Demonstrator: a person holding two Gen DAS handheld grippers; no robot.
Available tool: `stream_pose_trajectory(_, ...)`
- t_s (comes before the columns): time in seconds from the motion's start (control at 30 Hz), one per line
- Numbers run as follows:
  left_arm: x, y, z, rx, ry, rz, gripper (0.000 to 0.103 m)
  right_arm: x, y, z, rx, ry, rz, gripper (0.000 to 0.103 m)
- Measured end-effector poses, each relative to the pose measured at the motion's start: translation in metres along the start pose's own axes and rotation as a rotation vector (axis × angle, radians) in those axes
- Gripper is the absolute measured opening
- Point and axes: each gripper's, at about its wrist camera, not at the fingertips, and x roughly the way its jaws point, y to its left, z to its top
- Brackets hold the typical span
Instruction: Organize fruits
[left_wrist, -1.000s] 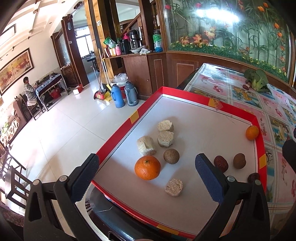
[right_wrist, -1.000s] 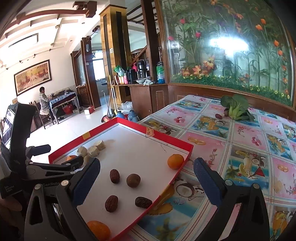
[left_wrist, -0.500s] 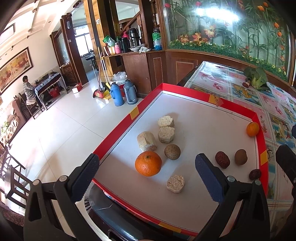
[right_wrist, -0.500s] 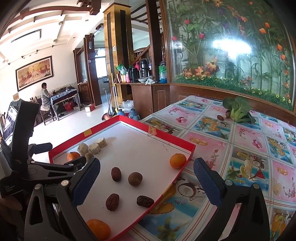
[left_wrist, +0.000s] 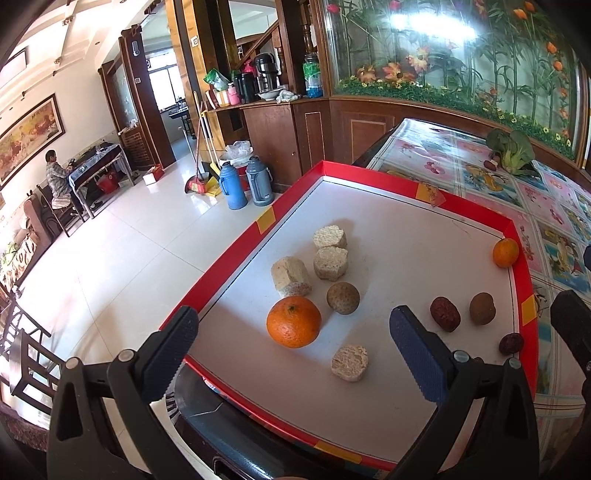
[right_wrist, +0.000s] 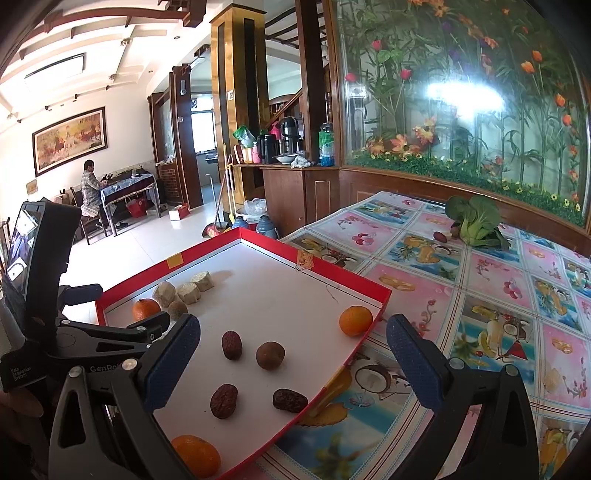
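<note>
Both the left gripper (left_wrist: 293, 349) and right gripper (right_wrist: 293, 360) hovered, fingers apart and empty; the large orange (left_wrist: 293, 321), crowded by a brown fruit (left_wrist: 342, 298), risked rolling if nudged.

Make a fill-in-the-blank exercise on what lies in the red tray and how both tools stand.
1. In the right wrist view, the red tray holds ___ oranges.
2. The big orange sits nearest the ___ tool.
3. Both tools, the right tool included, are ___ and hold nothing.
4. The leafy green vegetable lies ___ the tray.

Missing words: three; left; open; outside
</note>
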Motion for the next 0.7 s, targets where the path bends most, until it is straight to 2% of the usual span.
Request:
stream_pose_trajectory(0.4,0.001,0.009,-0.002,-0.028,0.011,0.001,0.103,0.004,-0.013,0.001,0.053,0.008,-0.04,0.101)
stream_pose_trajectory(0.7,-0.009,0.018,-0.002,-0.041,-0.013,0.004,0.103,0.008,-0.024,0.001,0.095,0.013,-0.064,0.101)
